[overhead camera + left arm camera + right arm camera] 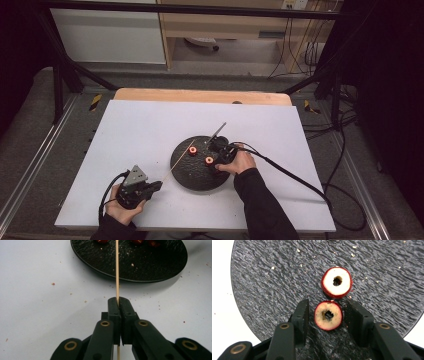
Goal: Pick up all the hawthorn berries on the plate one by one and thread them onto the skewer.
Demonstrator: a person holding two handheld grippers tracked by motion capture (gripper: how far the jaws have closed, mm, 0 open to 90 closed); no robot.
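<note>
Right gripper view: right gripper (pixel 328 315) jaws flank a cored hawthorn fruit (pixel 328 315) on the black plate (pixel 274 290), not yet pinching. Left gripper (pixel 119 305) clamps the bare skewer (pixel 117 270); threading remains.

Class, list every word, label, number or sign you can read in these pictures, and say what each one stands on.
None can be read: the plate, skewer, fruit slices, table and both grippers bear no writing.
The yellow-and-black marks on the floor are stripes, not text.
</note>
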